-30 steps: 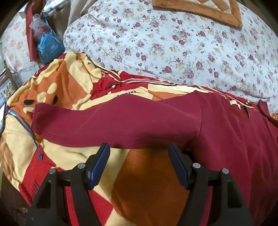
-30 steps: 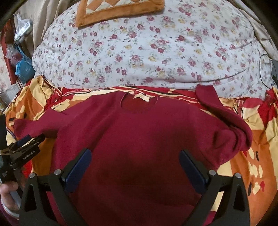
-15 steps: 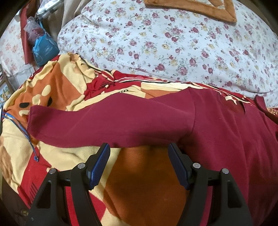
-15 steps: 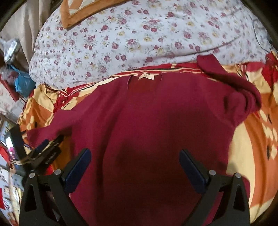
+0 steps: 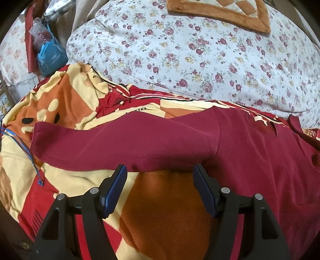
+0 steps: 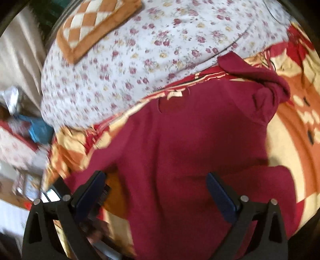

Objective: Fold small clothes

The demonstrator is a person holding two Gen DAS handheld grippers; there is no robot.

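Note:
A dark red long-sleeved top (image 5: 250, 156) lies flat on a patterned blanket (image 5: 66, 104). Its one sleeve (image 5: 124, 140) stretches out to the left in the left wrist view. My left gripper (image 5: 160, 170) is open and empty, its fingertips just at the lower edge of that sleeve near the armpit. In the blurred right wrist view the top (image 6: 200, 140) fills the middle, neck label away from me, with the other sleeve (image 6: 266, 84) bunched at the upper right. My right gripper (image 6: 156, 178) is open and empty above the top's body.
A flowered quilt (image 5: 200, 50) is piled behind the top, with a brown checked cushion (image 5: 220, 12) on it. A blue bag (image 5: 52, 56) stands at the far left. A blue cord (image 5: 30, 158) lies on the blanket at the left edge.
The left gripper has edged slightly closer to the sleeve. The right gripper has swung and tilted to the left over the top, so its view is now rotated and blurred.

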